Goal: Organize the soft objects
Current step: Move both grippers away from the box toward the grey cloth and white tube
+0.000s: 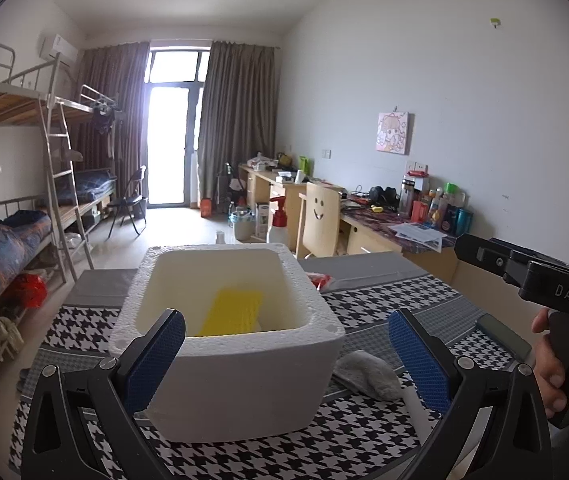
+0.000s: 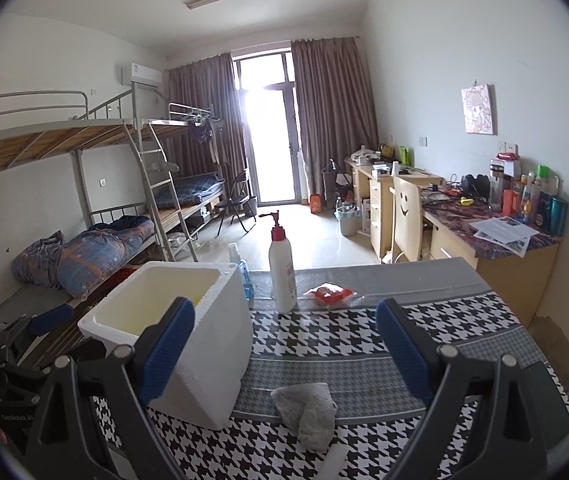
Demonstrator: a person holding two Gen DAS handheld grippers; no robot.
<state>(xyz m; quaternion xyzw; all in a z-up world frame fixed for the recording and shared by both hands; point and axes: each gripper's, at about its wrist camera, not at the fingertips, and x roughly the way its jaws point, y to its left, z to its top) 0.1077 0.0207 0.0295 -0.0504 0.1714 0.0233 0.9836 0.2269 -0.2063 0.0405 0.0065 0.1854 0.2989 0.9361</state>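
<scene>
A white foam box (image 1: 244, 360) stands on the houndstooth table cloth (image 1: 364, 432); a yellow soft item (image 1: 236, 312) lies inside it. A grey cloth (image 1: 368, 372) lies on the table right of the box, also in the right wrist view (image 2: 308, 404). My left gripper (image 1: 286, 356) is open and empty, its blue pads on either side of the box's near wall. My right gripper (image 2: 286, 344) is open and empty, above the grey cloth, with the box (image 2: 188, 344) to its left. The right gripper's body (image 1: 556, 280) shows at the right of the left wrist view.
A white pump bottle with red top (image 2: 282, 268), a small blue-liquid bottle (image 2: 244, 276) and a red packet (image 2: 328, 294) stand at the table's far side. A dark phone (image 1: 502, 334) and a white tube (image 1: 416, 404) lie near the cloth. Desk, chair and bunk beds lie beyond.
</scene>
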